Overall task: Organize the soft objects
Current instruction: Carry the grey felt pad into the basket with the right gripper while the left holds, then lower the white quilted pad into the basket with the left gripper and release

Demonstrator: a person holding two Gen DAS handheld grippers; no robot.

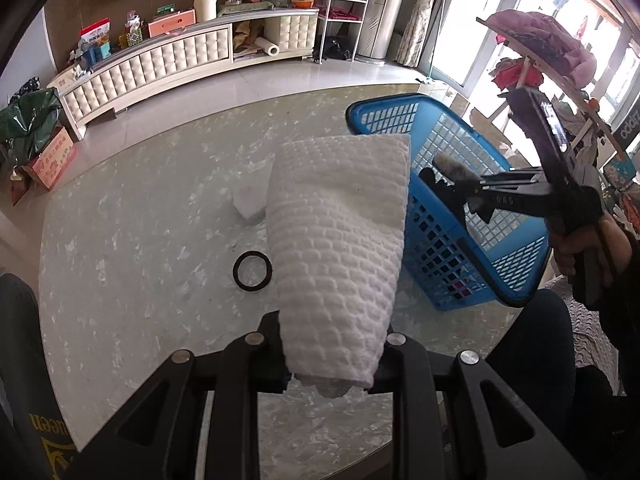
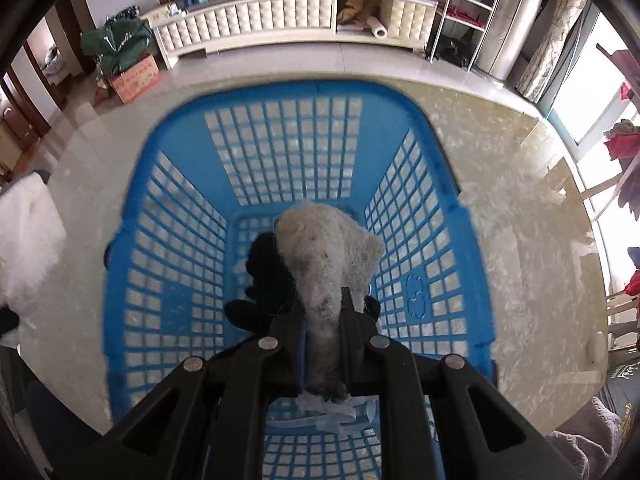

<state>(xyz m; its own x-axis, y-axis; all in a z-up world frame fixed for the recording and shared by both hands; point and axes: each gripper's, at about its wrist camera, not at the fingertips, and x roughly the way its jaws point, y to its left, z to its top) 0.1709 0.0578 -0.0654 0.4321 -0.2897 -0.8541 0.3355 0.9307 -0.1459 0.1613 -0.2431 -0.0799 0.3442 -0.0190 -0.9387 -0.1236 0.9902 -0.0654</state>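
Towel (image 1: 340,240), white and waffle-textured, hangs pinched in the left gripper (image 1: 332,344) above the marble table (image 1: 140,280), just beside the blue basket (image 2: 280,100). Over that basket the right gripper (image 2: 324,320) clamps a grey fluffy cloth (image 2: 324,248); a black item (image 2: 264,280) lies inside.

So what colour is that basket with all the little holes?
Blue. The basket shows best in the right wrist view, which looks straight down into it.
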